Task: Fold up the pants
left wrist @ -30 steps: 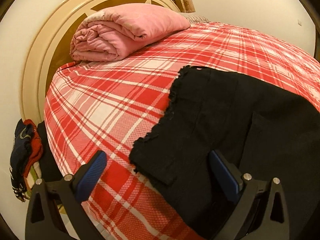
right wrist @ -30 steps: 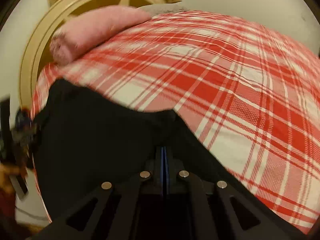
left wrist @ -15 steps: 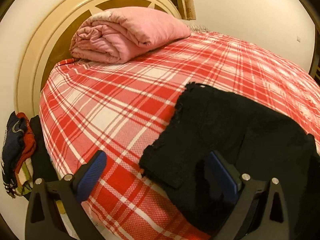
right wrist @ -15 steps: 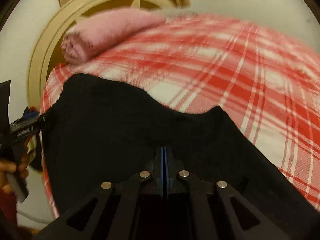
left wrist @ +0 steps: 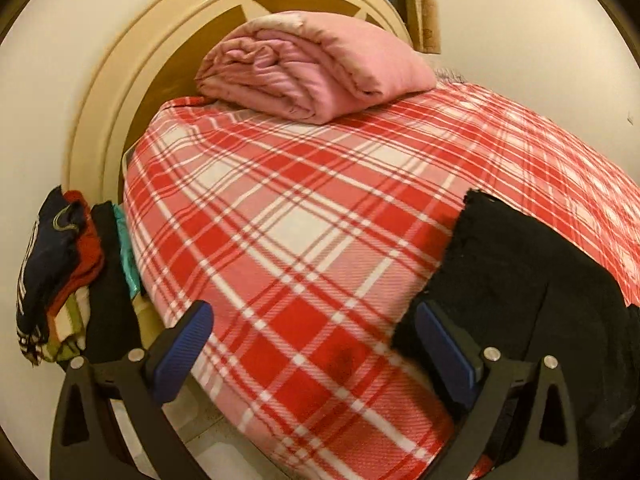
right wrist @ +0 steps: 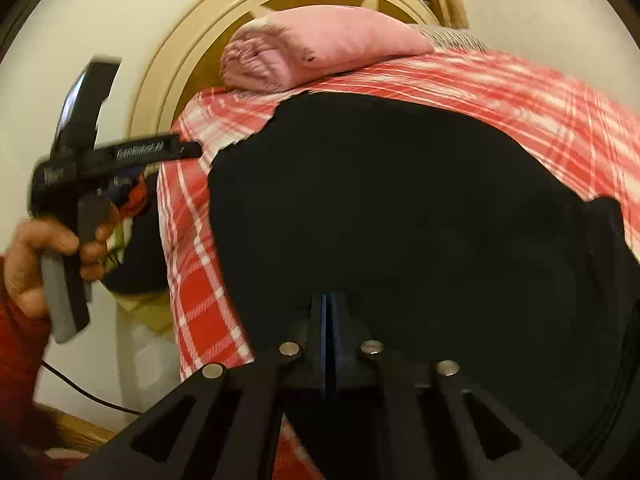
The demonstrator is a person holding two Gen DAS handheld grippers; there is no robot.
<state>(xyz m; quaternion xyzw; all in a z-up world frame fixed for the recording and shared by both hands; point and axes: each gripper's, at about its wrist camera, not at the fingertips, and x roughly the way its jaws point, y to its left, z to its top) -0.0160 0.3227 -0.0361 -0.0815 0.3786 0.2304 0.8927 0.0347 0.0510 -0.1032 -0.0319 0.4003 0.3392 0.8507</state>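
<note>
The black pants (right wrist: 400,220) lie on the red plaid bed cover (left wrist: 300,220) and fill most of the right wrist view. My right gripper (right wrist: 328,304) is nearly closed with black fabric at its tips, and its jaws are just starting to open. In the left wrist view the pants (left wrist: 520,280) sit at the right, their frayed hem beside the right finger. My left gripper (left wrist: 312,312) is wide open over bare plaid cover, holding nothing. A hand (right wrist: 36,256) holds its handle, and its fingers (right wrist: 152,151) show at the left of the right wrist view.
A folded pink blanket (left wrist: 312,68) lies at the head of the bed against the round cream headboard (left wrist: 120,92). A pile of clothes (left wrist: 60,272) sits off the bed's left edge. A cable (right wrist: 88,396) trails below the hand.
My right gripper has carried the pants fabric leftward across the bed, so black cloth now covers most of its view. My left gripper drew left off the pants onto bare cover.
</note>
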